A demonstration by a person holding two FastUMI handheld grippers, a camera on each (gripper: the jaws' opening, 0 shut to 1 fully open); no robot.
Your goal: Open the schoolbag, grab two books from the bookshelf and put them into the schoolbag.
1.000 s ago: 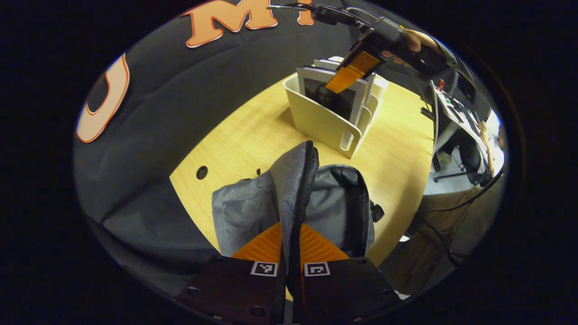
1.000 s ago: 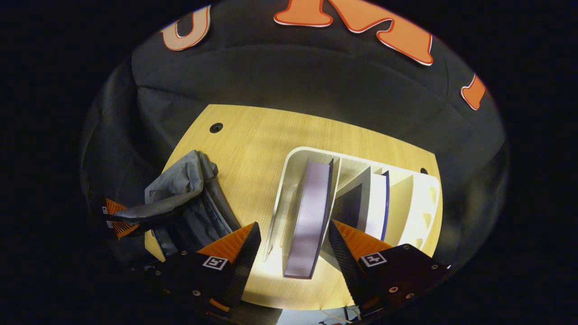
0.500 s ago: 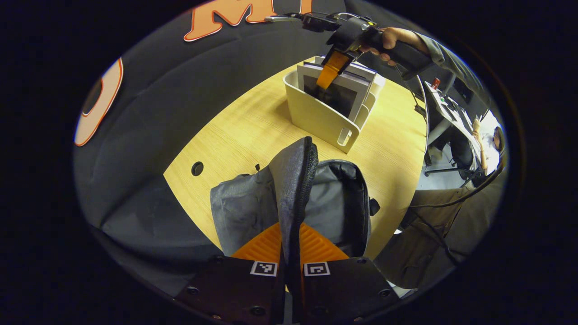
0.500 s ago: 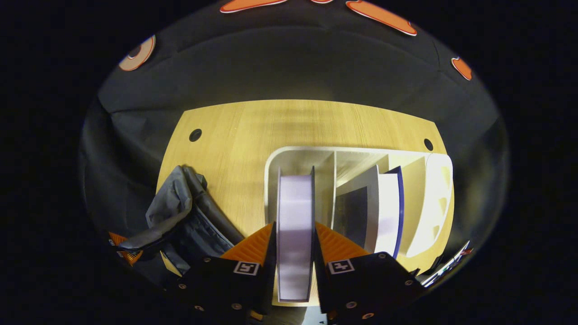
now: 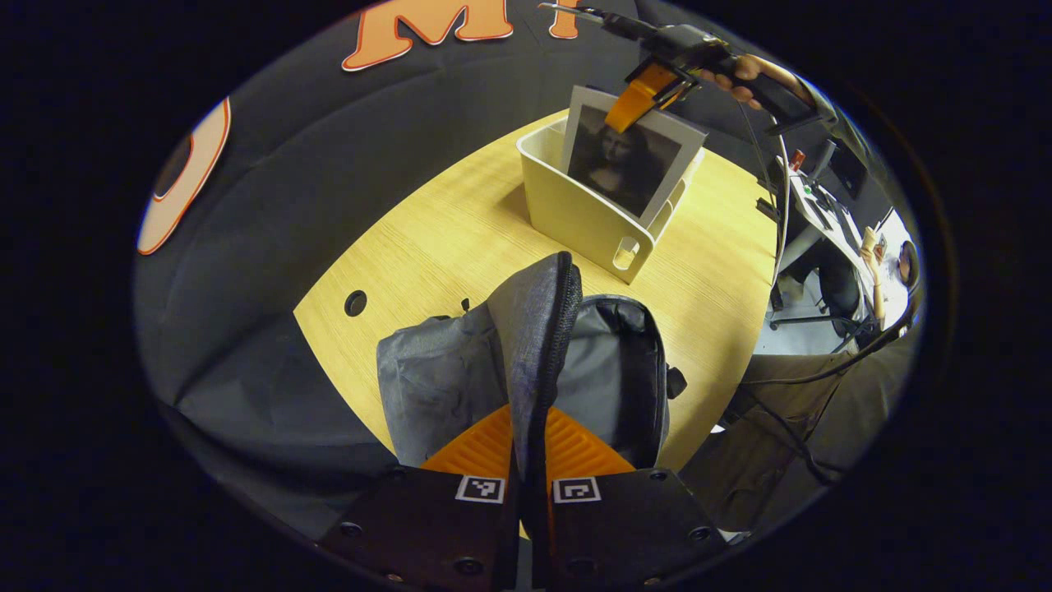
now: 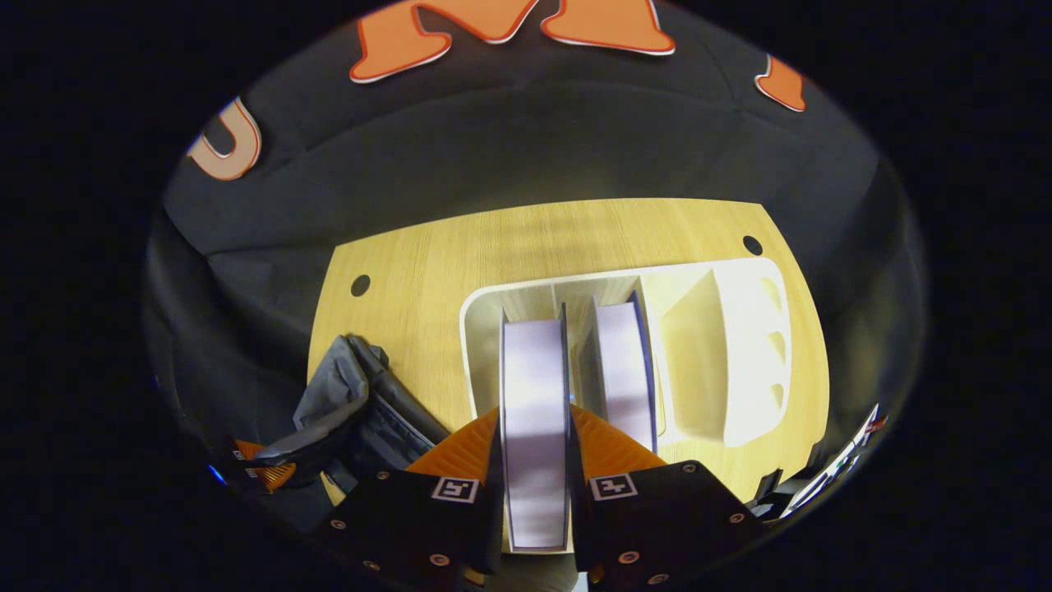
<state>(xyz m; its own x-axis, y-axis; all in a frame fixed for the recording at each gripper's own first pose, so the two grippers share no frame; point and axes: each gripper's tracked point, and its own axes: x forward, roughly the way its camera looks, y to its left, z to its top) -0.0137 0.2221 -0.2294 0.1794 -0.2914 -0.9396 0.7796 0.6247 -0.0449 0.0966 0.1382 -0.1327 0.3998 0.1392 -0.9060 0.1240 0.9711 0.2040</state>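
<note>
Left tongs (image 5: 526, 448): clamping the schoolbag (image 5: 526, 362) flap upright, keeping its mouth gaping for loading.
Right tongs (image 6: 536, 448): pinching the first book (image 6: 536, 411) by its top edge, lifting it partly clear of the bookshelf (image 6: 731, 345).
Second book (image 6: 623, 370): waiting in the next slot.
Bench (image 5: 460, 238): carrying both bag and shelf.

Your left gripper view is looking low across the schoolbag (image 5: 526, 362) toward the far bookshelf (image 5: 588, 218). Your right gripper view is looking steeply down, close over the bookshelf (image 6: 723, 345). Both are sharing the table (image 5: 460, 238), schoolbag and bookshelf.
</note>
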